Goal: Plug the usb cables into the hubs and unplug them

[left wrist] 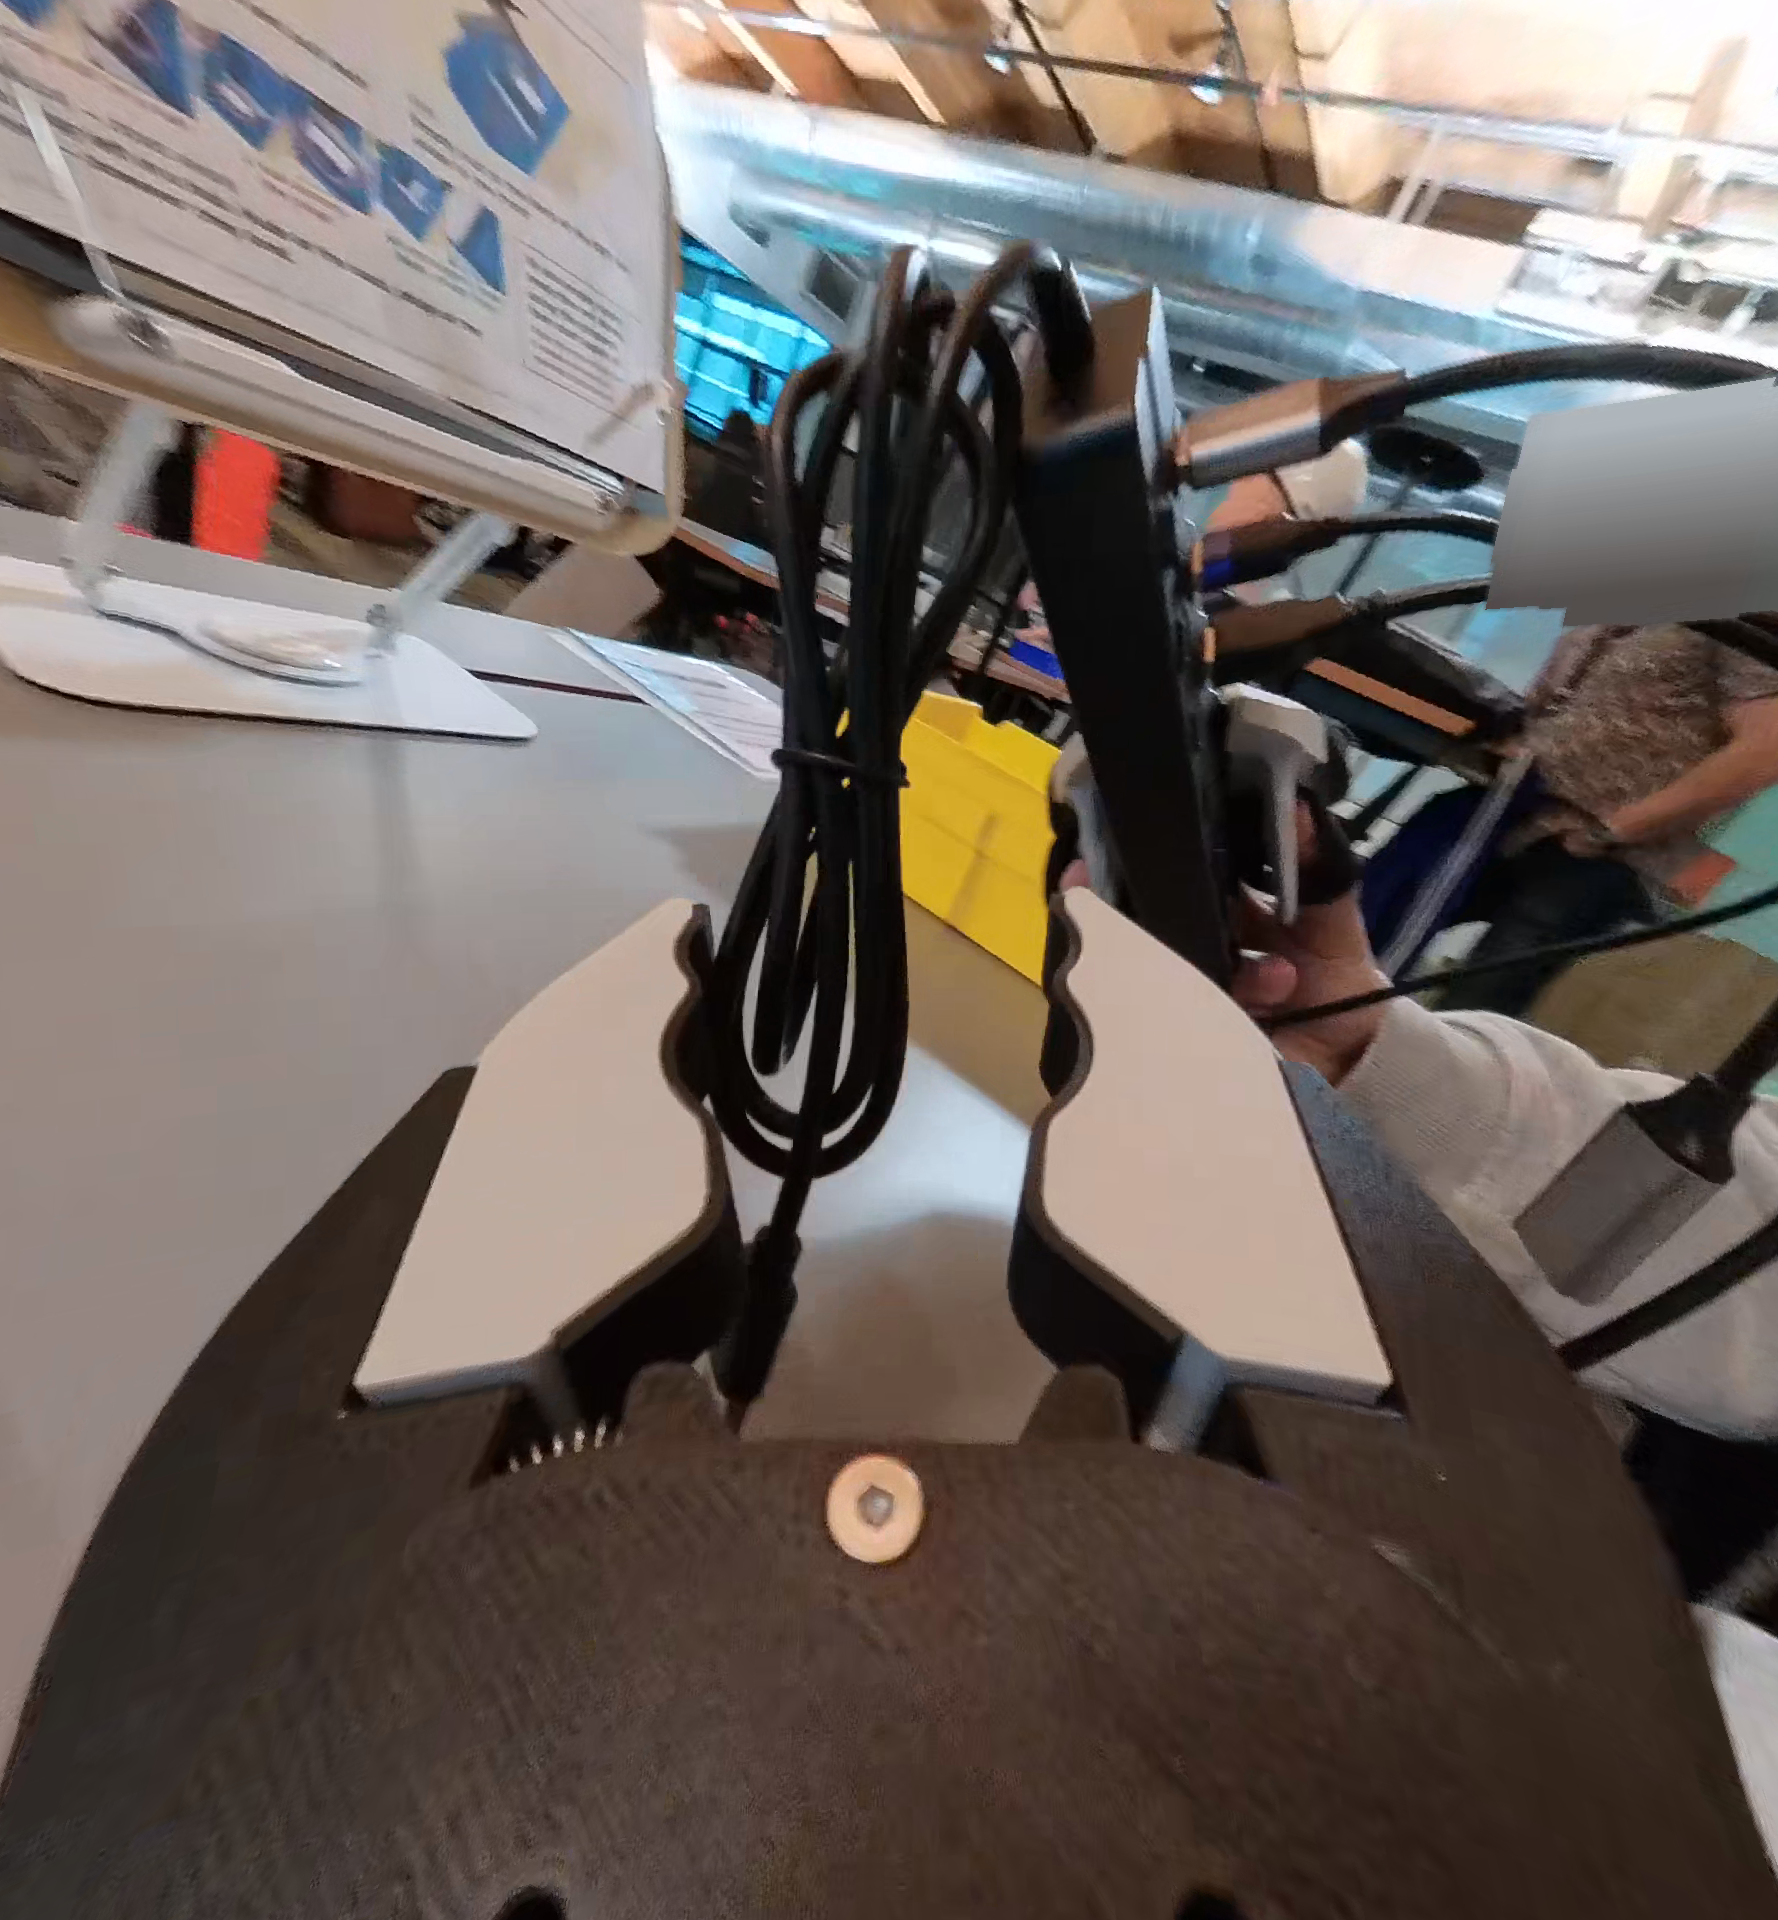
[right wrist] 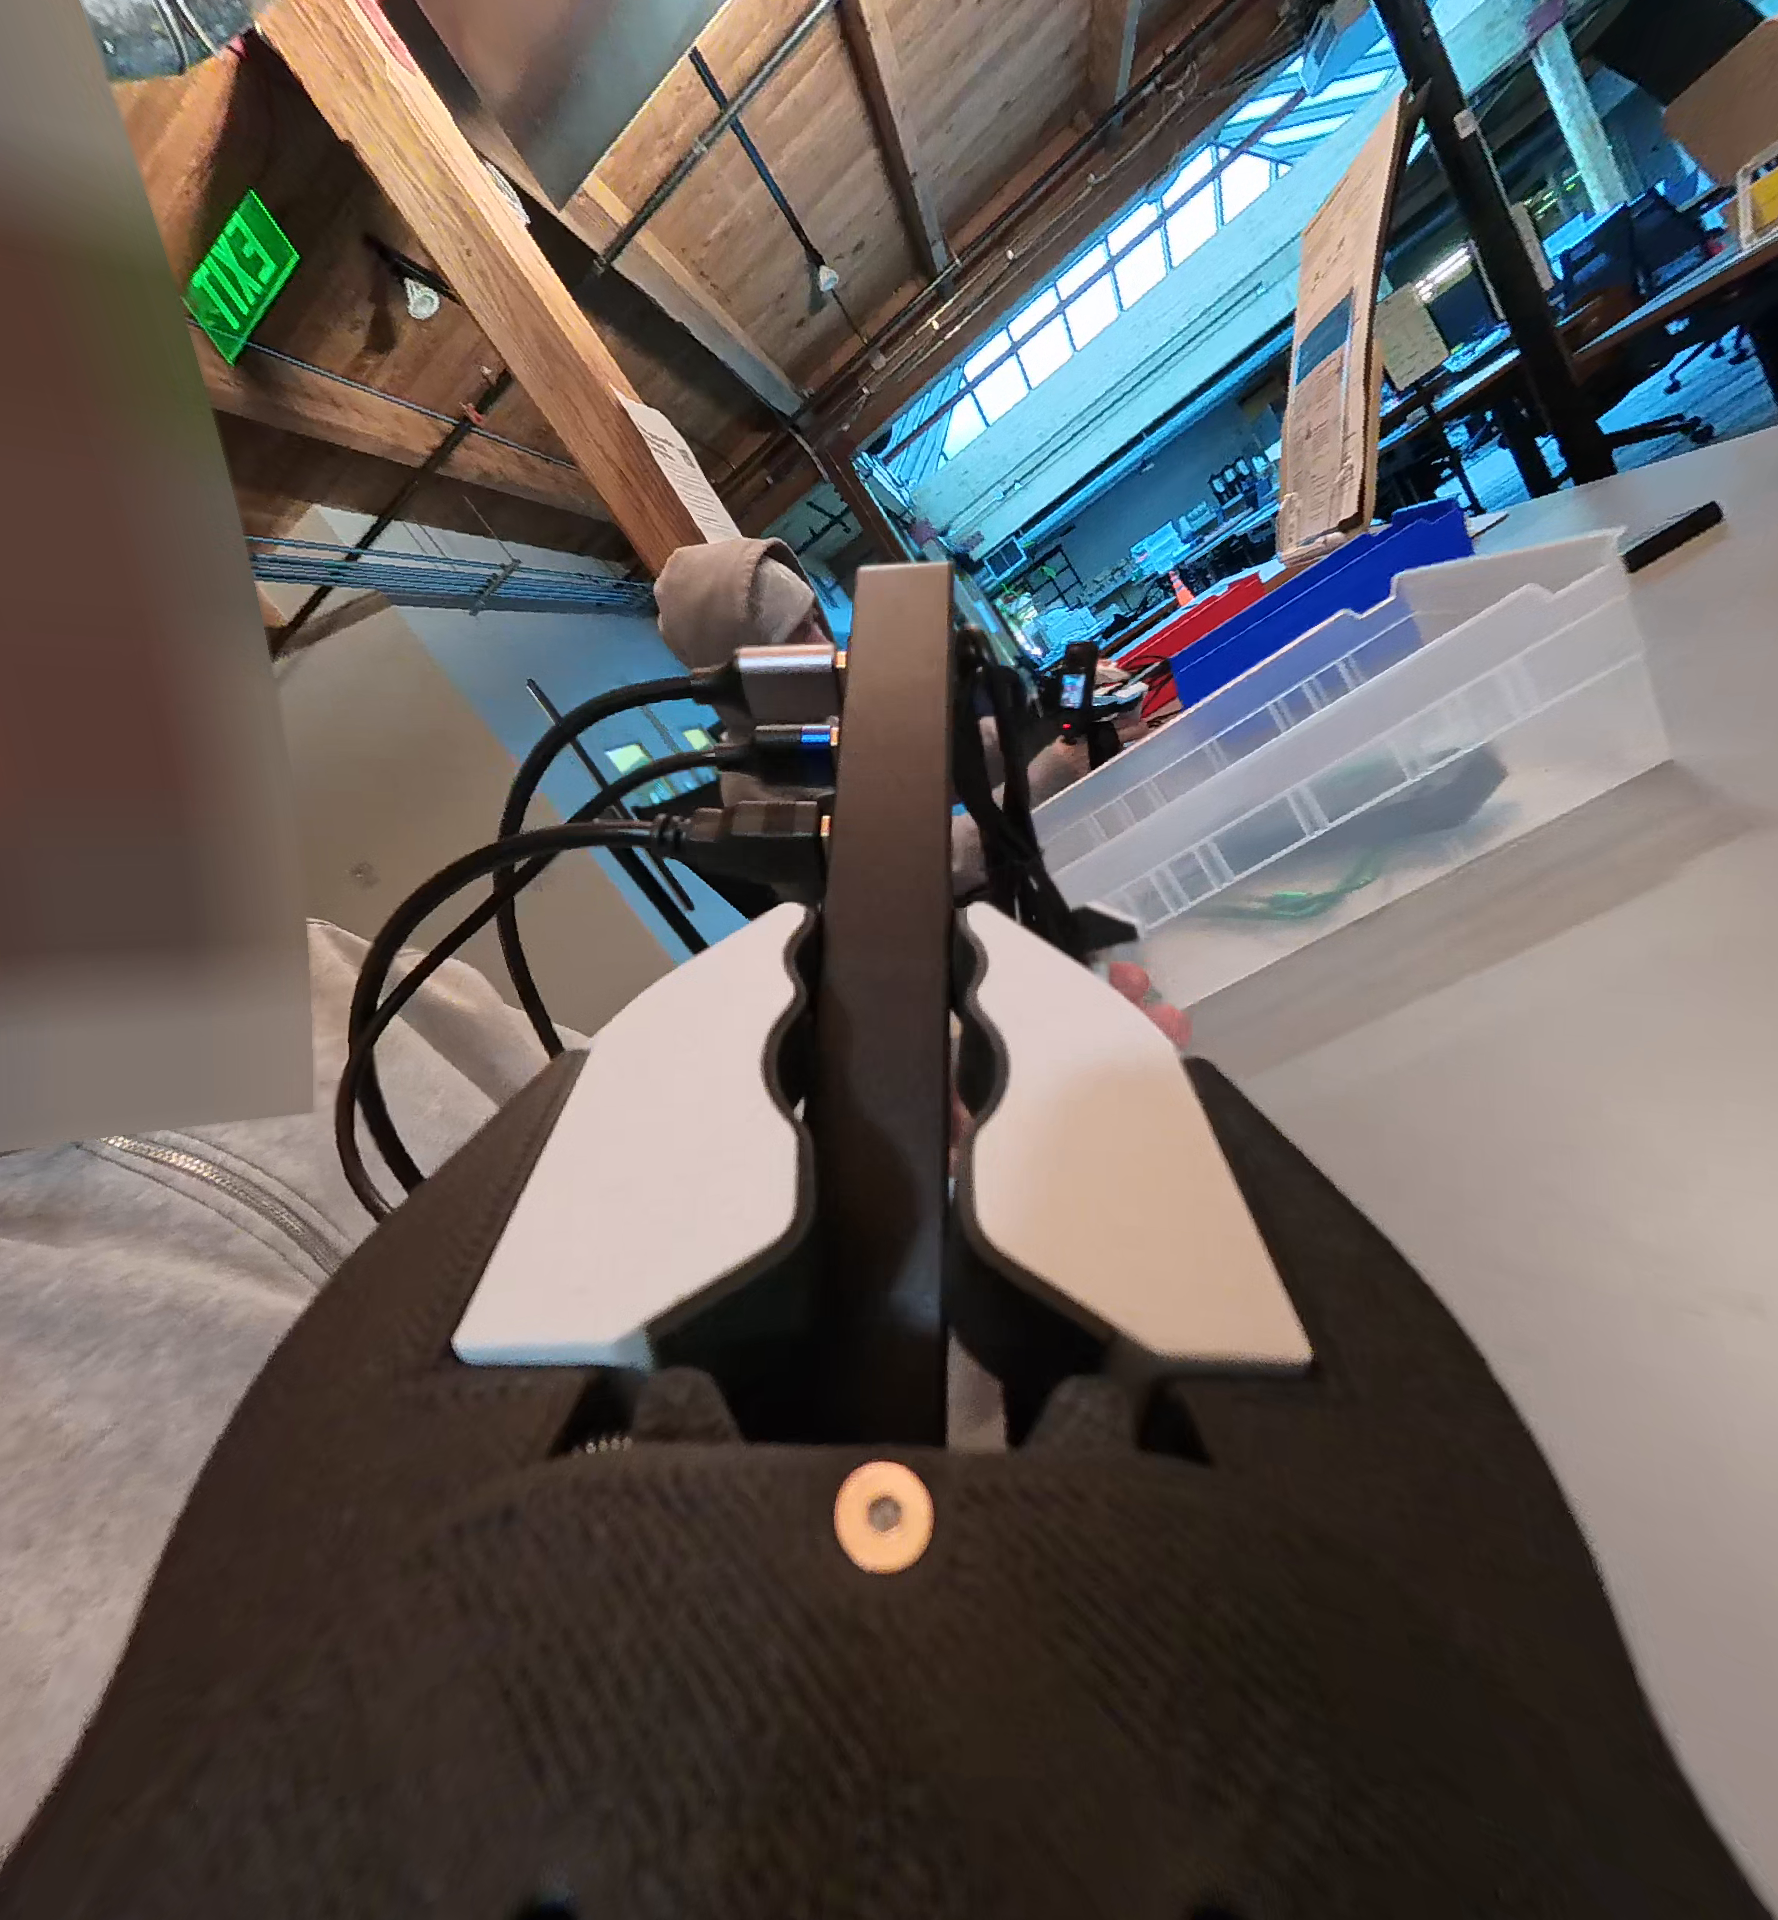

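A black usb hub (right wrist: 890,748) stands upright in my right gripper (right wrist: 885,925), which is shut on its lower end. Three plugs sit in its left side: grey (right wrist: 786,670), blue (right wrist: 797,748) and black (right wrist: 760,826). In the left wrist view the hub (left wrist: 1103,582) is at upper right, with the right gripper (left wrist: 1176,810) clamped on it. A tied bundle of black cable (left wrist: 843,727) hangs from the hub's top. It falls between the fingers of my open left gripper (left wrist: 877,925). A loose grey plug (left wrist: 1612,1205) dangles at the right.
A paper sheet on a metal stand (left wrist: 345,260) is on the grey table (left wrist: 241,935) at the left. A yellow bin (left wrist: 968,821) sits behind the bundle. A clear tray (right wrist: 1384,748) and a blue bin (right wrist: 1311,613) lie to the right. A grey sleeve (left wrist: 1487,1122) is close.
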The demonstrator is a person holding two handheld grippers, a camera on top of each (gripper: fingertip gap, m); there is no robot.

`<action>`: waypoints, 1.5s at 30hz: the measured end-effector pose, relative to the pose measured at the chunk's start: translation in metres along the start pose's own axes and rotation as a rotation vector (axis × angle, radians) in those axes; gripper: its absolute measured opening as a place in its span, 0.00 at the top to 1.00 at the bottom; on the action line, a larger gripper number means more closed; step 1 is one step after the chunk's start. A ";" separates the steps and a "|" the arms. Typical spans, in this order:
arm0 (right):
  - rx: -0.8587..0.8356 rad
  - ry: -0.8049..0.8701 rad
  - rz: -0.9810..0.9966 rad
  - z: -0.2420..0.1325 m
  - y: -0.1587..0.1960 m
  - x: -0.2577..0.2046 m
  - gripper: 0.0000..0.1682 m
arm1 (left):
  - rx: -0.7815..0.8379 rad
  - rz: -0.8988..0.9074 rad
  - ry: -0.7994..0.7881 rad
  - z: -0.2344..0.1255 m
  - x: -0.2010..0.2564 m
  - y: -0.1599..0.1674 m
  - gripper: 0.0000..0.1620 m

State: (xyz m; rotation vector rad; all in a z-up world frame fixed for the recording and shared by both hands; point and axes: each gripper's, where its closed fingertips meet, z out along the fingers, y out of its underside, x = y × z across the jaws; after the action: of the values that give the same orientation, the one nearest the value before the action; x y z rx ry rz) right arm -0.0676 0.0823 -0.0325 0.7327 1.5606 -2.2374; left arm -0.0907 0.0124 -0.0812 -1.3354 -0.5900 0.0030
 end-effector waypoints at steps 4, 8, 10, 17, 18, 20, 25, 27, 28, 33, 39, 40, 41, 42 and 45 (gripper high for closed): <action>0.018 -0.006 0.034 0.010 0.007 0.000 0.86 | -0.058 -0.057 0.093 0.007 0.020 0.014 0.62; 0.016 0.037 0.036 0.019 0.017 0.005 0.86 | -0.081 -0.056 0.138 0.010 0.035 0.020 0.63; 0.015 0.041 0.055 0.023 0.023 0.008 0.86 | -0.091 -0.091 0.155 0.011 0.037 0.022 0.66; -0.021 0.097 0.112 0.037 0.049 0.023 0.86 | -0.096 -0.244 0.164 0.012 0.030 0.023 0.72; -0.030 0.098 0.113 0.038 0.051 0.023 0.86 | -0.094 -0.250 0.160 0.012 0.028 0.023 0.73; -0.055 0.103 0.117 0.038 0.055 0.024 0.85 | -0.084 -0.265 0.157 0.011 0.025 0.020 0.76; -0.118 0.118 0.129 0.037 0.063 0.028 0.84 | -0.128 -0.318 0.196 0.010 0.023 0.024 0.81; -0.153 0.117 0.119 0.035 0.063 0.027 0.83 | -0.154 -0.332 0.207 0.010 0.024 0.026 0.82; -0.167 0.124 0.102 0.033 0.063 0.028 0.80 | -0.168 -0.329 0.214 0.010 0.024 0.027 0.83; -0.205 0.146 0.006 0.027 0.056 0.025 0.74 | -0.198 -0.344 0.245 0.010 0.028 0.030 0.83; -0.262 0.147 -0.043 0.022 0.057 0.025 0.72 | -0.189 -0.445 0.264 0.009 0.023 0.028 0.83; -0.243 0.147 -0.030 0.020 0.054 0.026 0.72 | -0.189 -0.461 0.271 0.008 0.023 0.028 0.83; -0.217 0.144 -0.006 0.018 0.050 0.027 0.72 | -0.193 -0.475 0.280 0.008 0.023 0.028 0.83; -0.188 0.137 0.024 0.017 0.046 0.027 0.72 | -0.201 -0.490 0.292 0.008 0.023 0.028 0.83; -0.146 0.121 0.096 0.015 0.043 0.030 0.72 | -0.226 -0.547 0.341 0.007 0.028 0.031 0.83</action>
State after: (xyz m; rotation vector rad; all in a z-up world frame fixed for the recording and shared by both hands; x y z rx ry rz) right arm -0.0731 0.0544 -0.0787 0.8939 1.6862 -2.0201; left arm -0.0591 0.0365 -0.0976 -1.3141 -0.6583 -0.7416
